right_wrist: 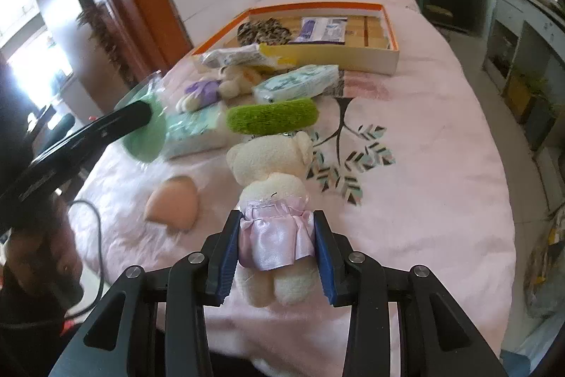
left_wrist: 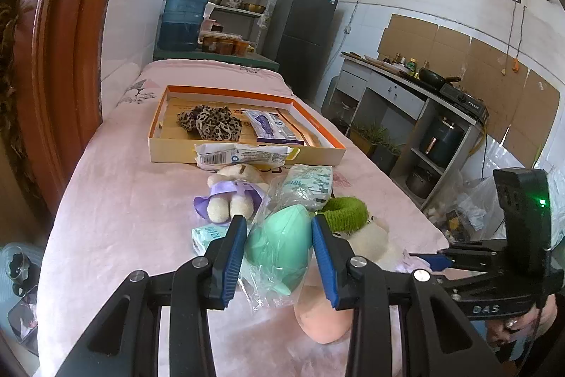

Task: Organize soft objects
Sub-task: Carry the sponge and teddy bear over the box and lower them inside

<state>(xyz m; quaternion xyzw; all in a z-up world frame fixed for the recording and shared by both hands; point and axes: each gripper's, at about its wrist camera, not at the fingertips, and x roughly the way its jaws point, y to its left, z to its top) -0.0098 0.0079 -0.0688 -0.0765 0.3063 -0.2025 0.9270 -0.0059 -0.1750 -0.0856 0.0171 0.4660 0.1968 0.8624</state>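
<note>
1. Soft objects lie scattered on a pink cloth-covered table (right_wrist: 441,136), most of them grouped below the box.
2. An orange-rimmed cardboard box (left_wrist: 247,151) sits at 12 o'clock on the table in the left wrist view; it holds a leopard-print scrunchie (left_wrist: 210,122) and a purple-and-white packet (left_wrist: 273,128).
3. Left gripper (left_wrist: 279,228): jaws about half open, blue pads pressed on either side of a mint-green sponge in clear wrap (left_wrist: 280,246).
4. Right gripper (right_wrist: 277,235): jaws about half open, closed on the pink satin skirt of a cream teddy bear (right_wrist: 272,165).
5. A green scrunchie (right_wrist: 272,119) lies at 12 o'clock from the bear's head.
6. A peach sponge (right_wrist: 173,204) rests at 9 o'clock from the bear.
</note>
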